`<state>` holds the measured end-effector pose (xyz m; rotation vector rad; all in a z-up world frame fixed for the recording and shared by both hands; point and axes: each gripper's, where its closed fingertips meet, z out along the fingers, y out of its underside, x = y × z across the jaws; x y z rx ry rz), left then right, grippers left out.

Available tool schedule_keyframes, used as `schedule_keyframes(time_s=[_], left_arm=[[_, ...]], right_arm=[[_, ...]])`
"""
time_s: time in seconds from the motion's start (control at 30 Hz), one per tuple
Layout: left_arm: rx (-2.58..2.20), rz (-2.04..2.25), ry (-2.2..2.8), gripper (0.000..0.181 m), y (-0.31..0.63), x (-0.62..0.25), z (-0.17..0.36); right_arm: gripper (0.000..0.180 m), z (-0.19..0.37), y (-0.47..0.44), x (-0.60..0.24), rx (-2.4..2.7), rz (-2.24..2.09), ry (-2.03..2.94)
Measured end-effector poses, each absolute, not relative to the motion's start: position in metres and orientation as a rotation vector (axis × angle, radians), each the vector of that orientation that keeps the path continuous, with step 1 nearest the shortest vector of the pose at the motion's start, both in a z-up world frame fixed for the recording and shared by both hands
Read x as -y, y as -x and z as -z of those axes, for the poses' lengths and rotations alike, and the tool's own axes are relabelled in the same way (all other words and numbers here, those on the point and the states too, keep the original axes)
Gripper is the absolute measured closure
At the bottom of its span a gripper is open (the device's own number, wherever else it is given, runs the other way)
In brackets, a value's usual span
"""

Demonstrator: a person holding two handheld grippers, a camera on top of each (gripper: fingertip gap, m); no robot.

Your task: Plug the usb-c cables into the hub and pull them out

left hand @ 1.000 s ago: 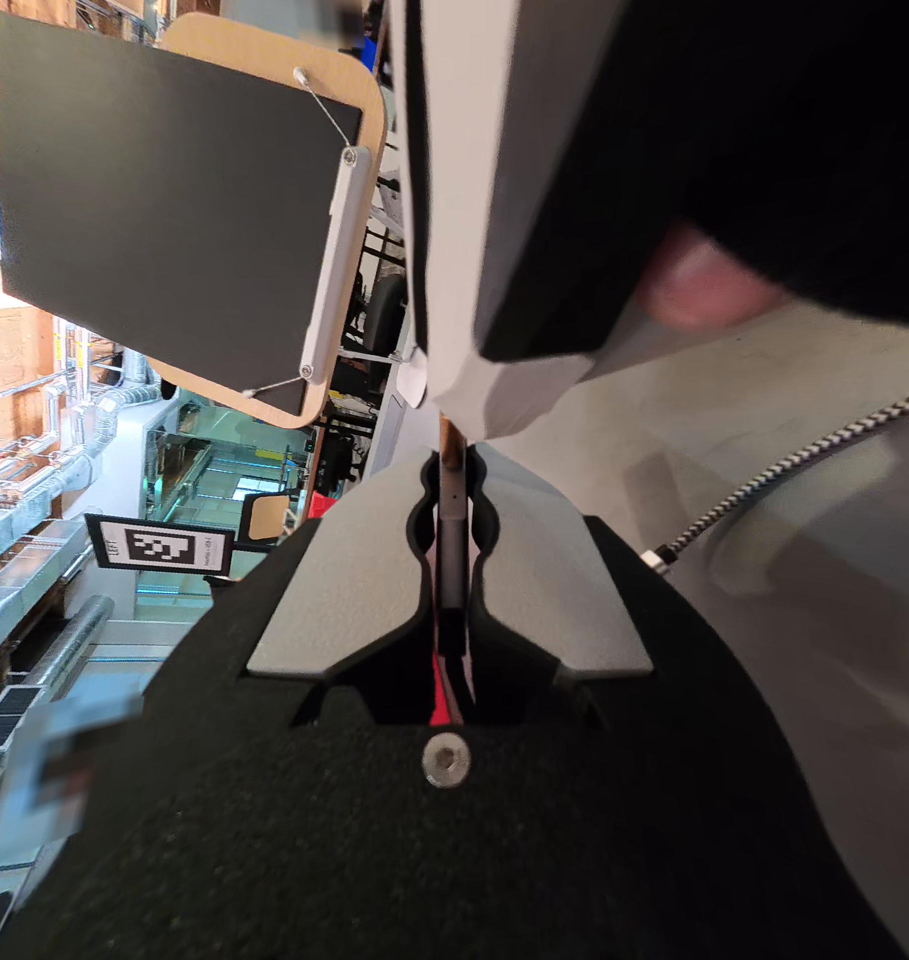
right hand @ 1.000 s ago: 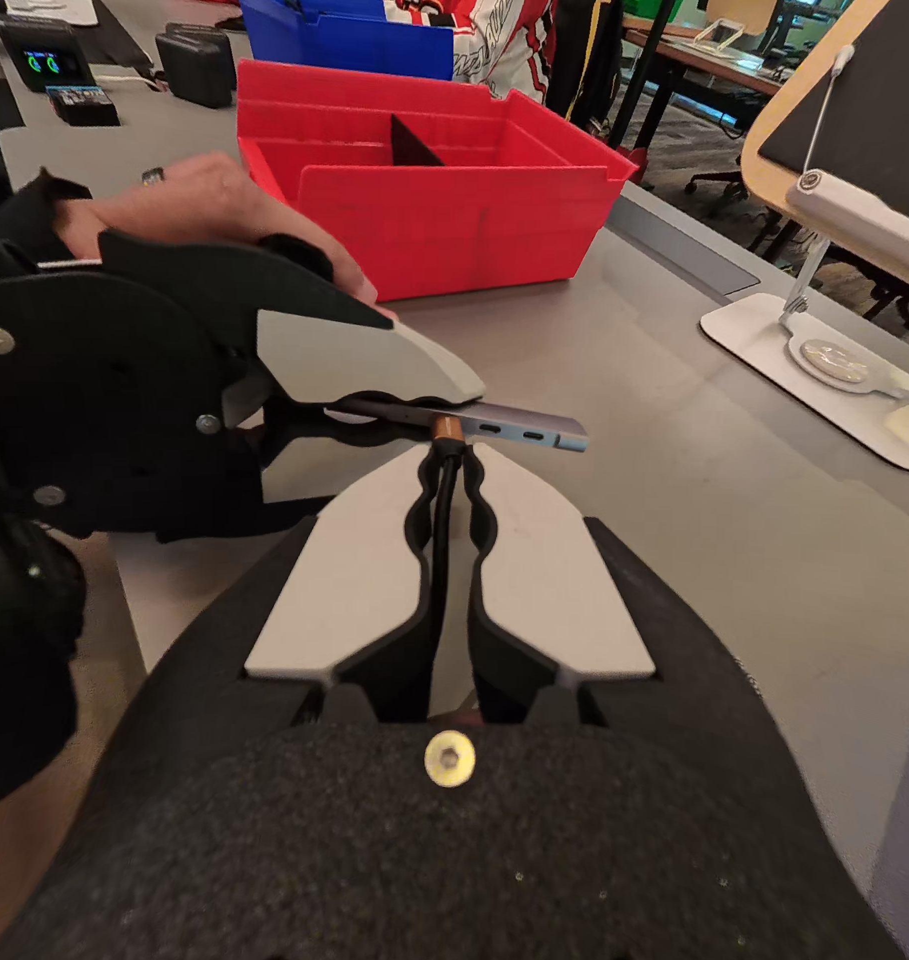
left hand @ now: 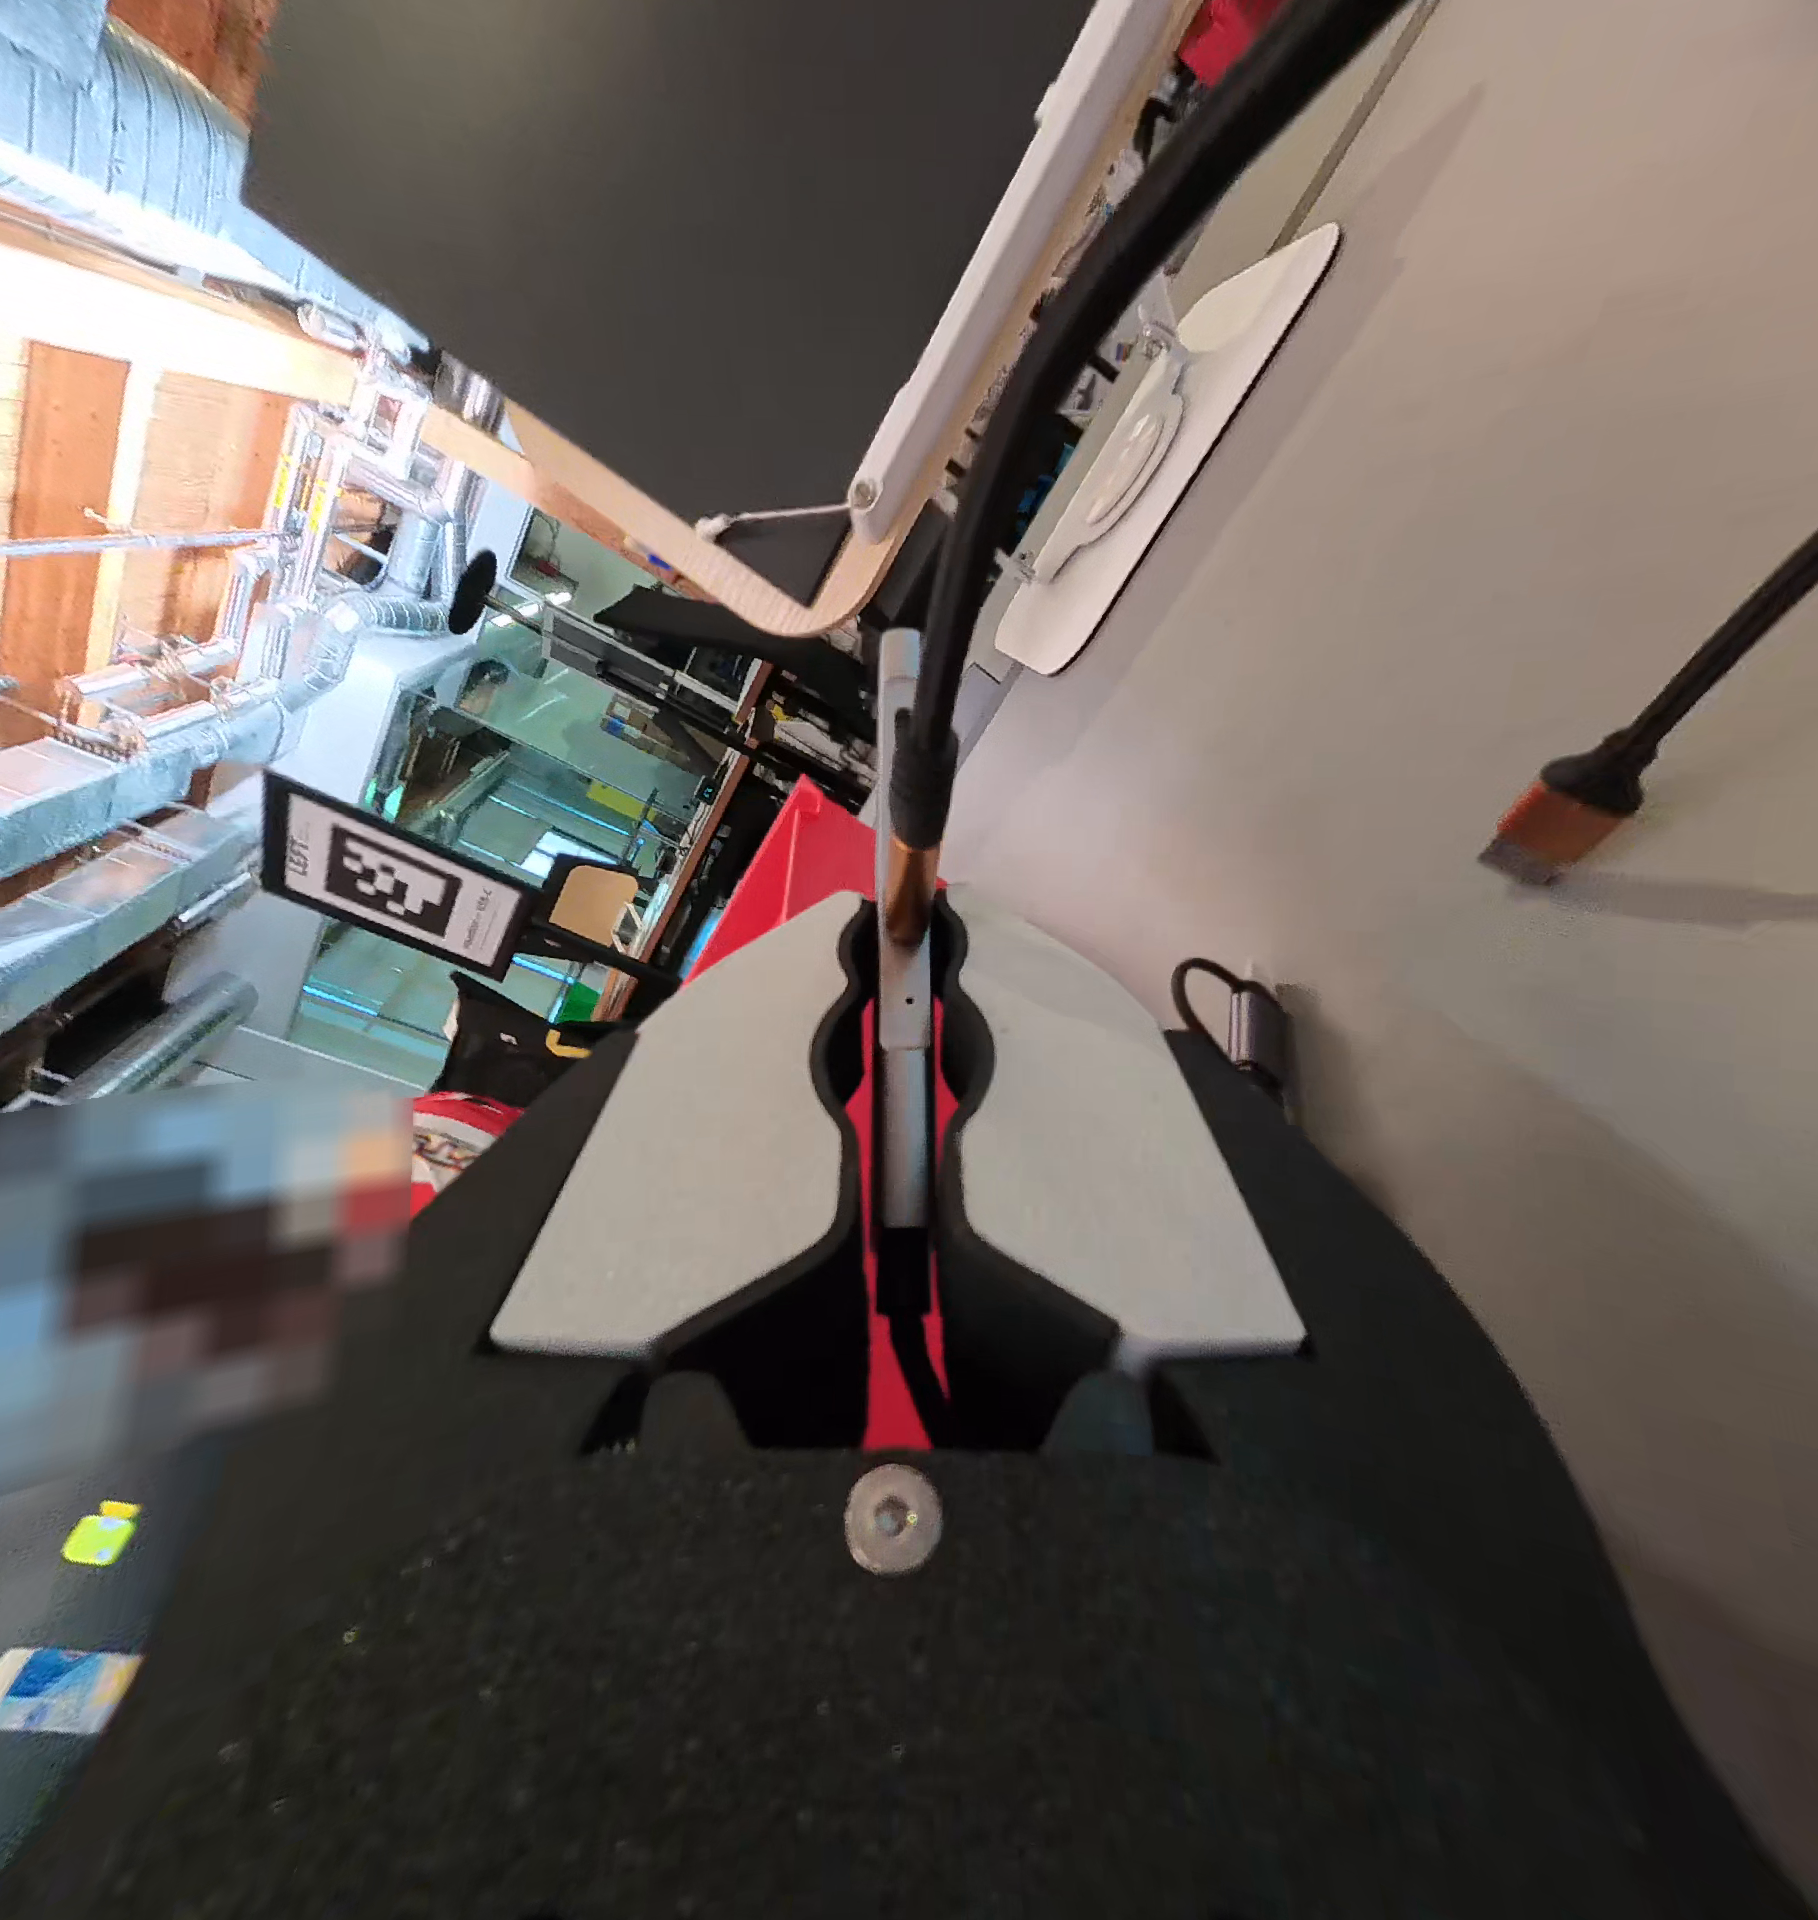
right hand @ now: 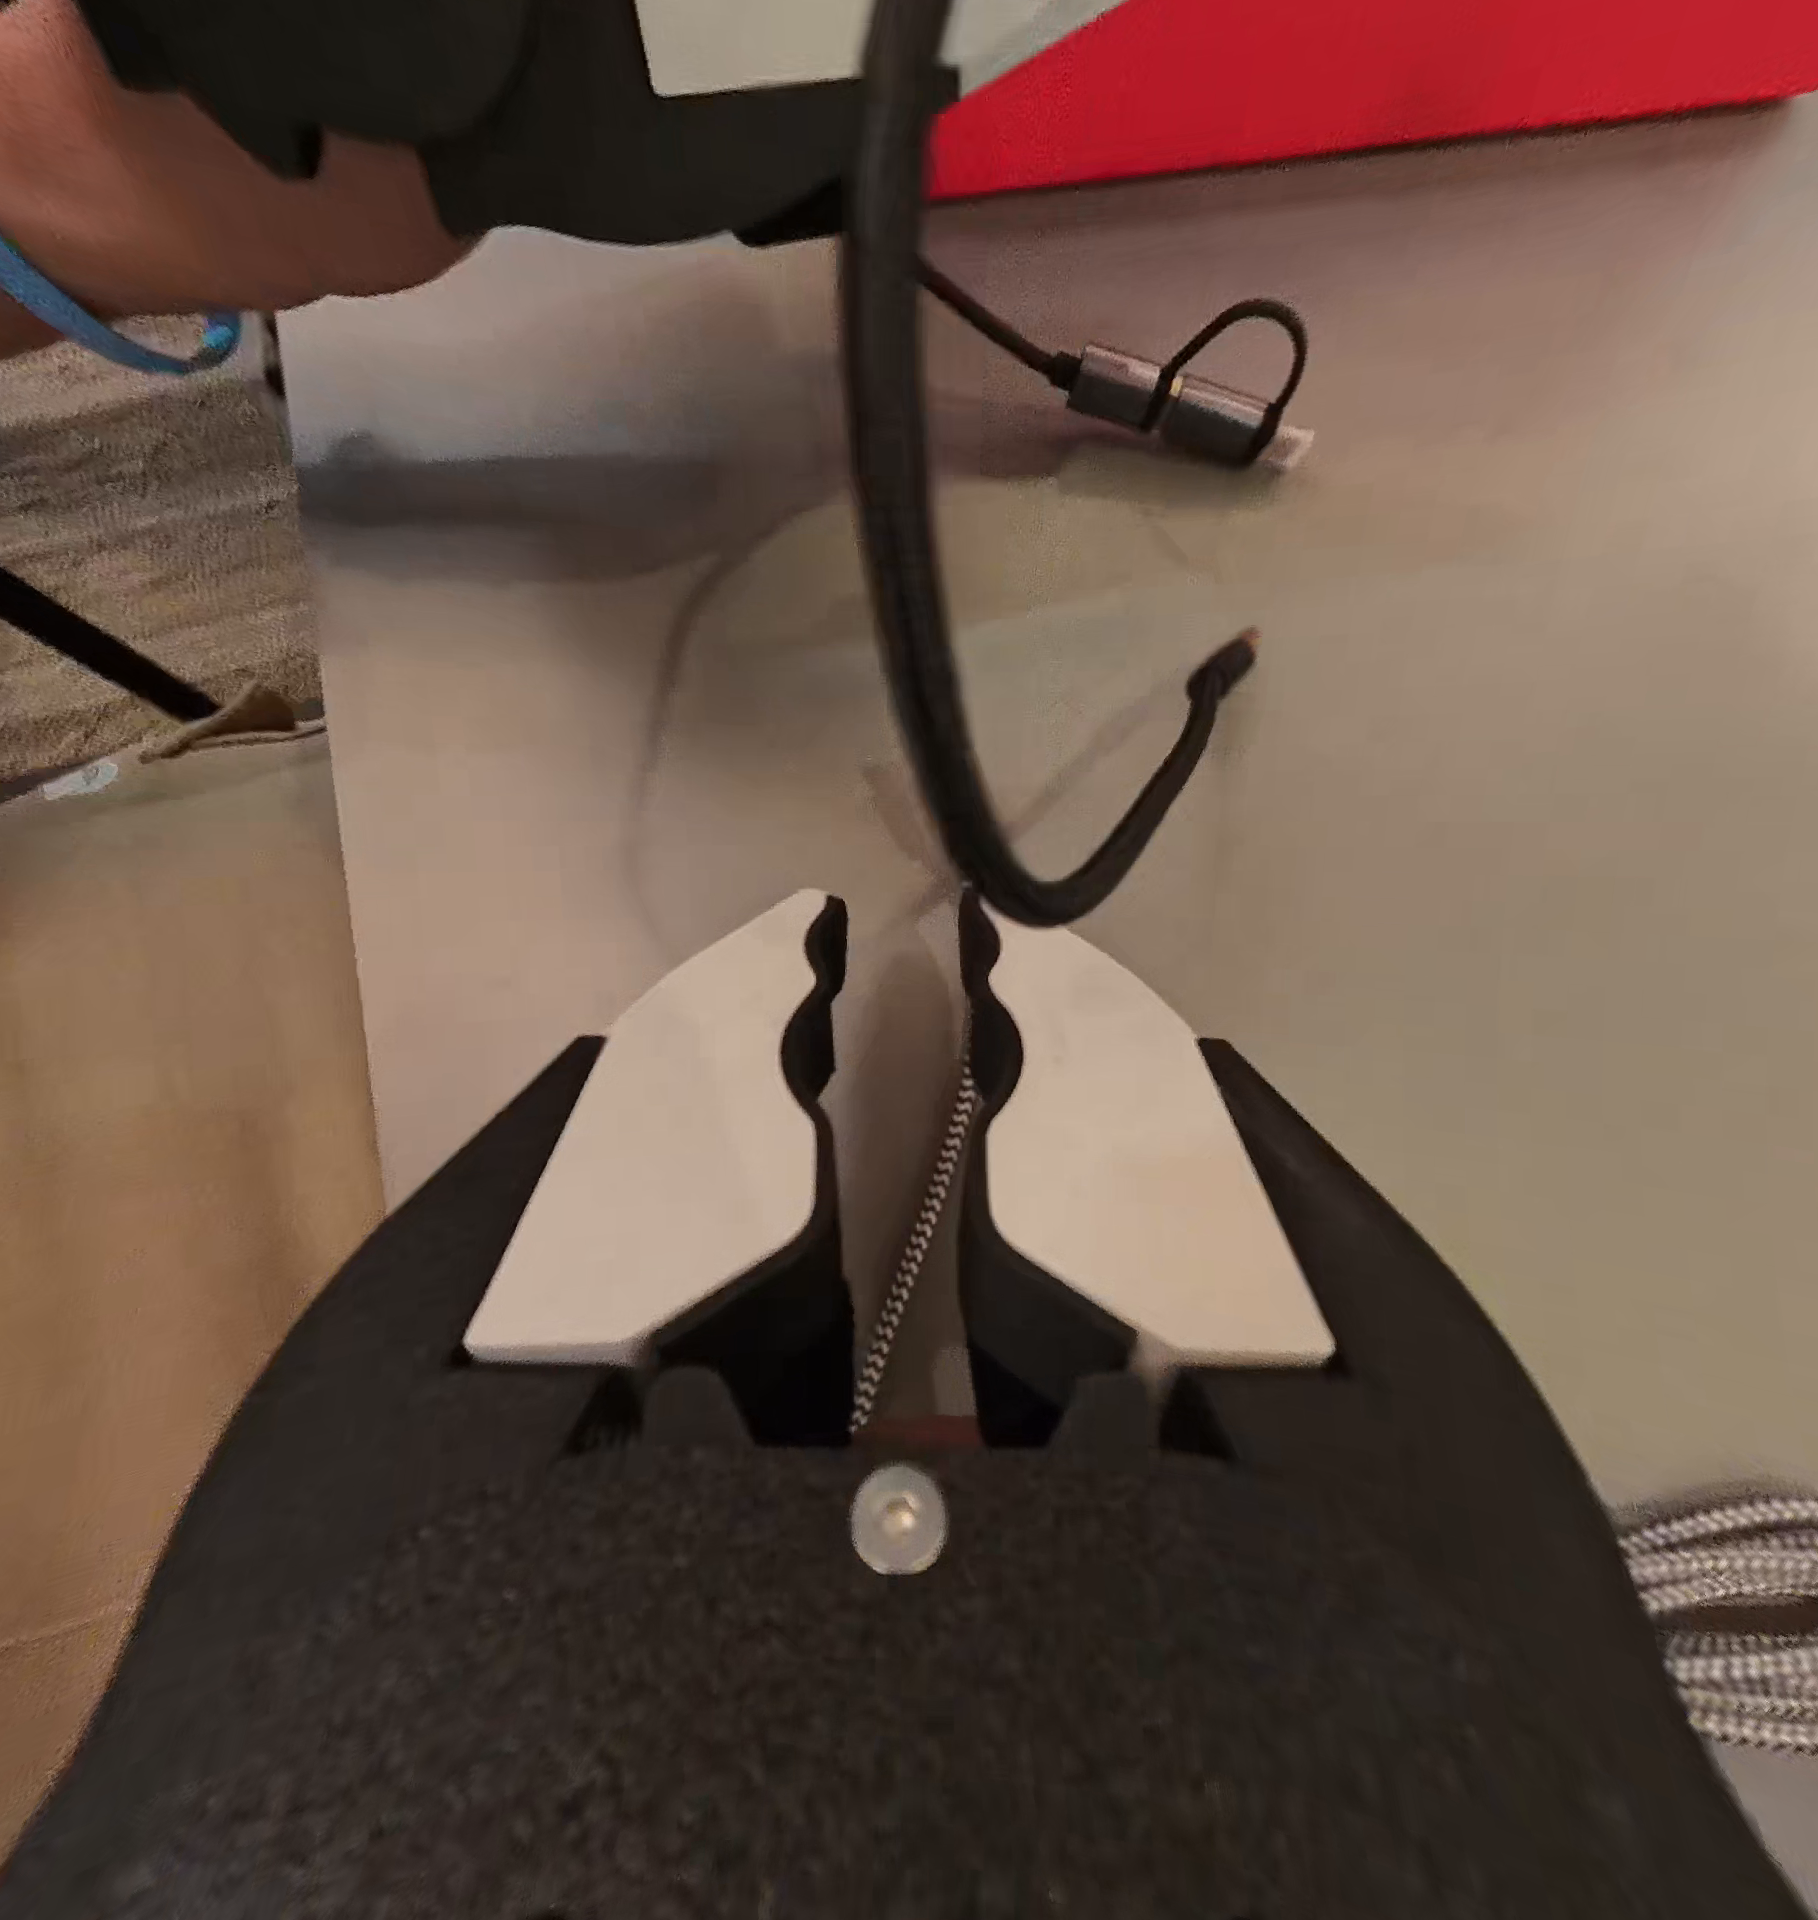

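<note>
My left gripper [left hand: 905, 914] is shut on the slim grey hub [left hand: 905, 1049], seen edge-on between the fingers and held above the table. A black braided cable [left hand: 972, 582] is plugged into the hub's edge by its copper-coloured plug [left hand: 907, 894]. The cable's other copper plug [left hand: 1554, 821] lies on the table. In the right wrist view the same black cable [right hand: 884, 499] hangs in a loop just ahead of my right gripper [right hand: 900, 909], which is open and empty. Its free plug [right hand: 1232, 655] rests on the table.
The hub's own lead ends in a grey adapter [right hand: 1175, 390] lying on the grey table [right hand: 1507, 831]. A black-and-white braided cable [right hand: 926, 1226] runs under my right gripper, coiled at the lower right [right hand: 1757, 1600]. A red bin [right hand: 1404, 73] stands behind. A dark board on a white-based stand [left hand: 1175, 436] is beyond. Across from one pair of fingers to the other is roughly 15 cm.
My right gripper has opened, let go of the black cable and drawn back low over the table. The plug stays in the hub. My left gripper has turned with the hub.
</note>
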<state>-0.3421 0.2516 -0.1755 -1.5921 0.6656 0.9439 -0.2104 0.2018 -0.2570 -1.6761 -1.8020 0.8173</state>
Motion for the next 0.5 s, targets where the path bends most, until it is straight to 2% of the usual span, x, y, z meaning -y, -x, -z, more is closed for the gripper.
schedule_keyframes(time_s=[0.27,0.37,0.5], left_arm=[[-0.586,-0.913,1.637,0.172,0.359,-0.245,0.174],[-0.601,-0.912,1.643,0.172,0.358,-0.245,0.177],[-0.675,-0.941,1.622,0.172,0.350,-0.245,0.181]], right_arm=[[0.157,0.261,0.232,-0.213,1.956,-0.695,1.641],[0.170,0.279,0.232,-0.220,2.031,-0.652,1.666],[0.172,0.267,0.218,-0.213,2.051,-0.677,1.646]])
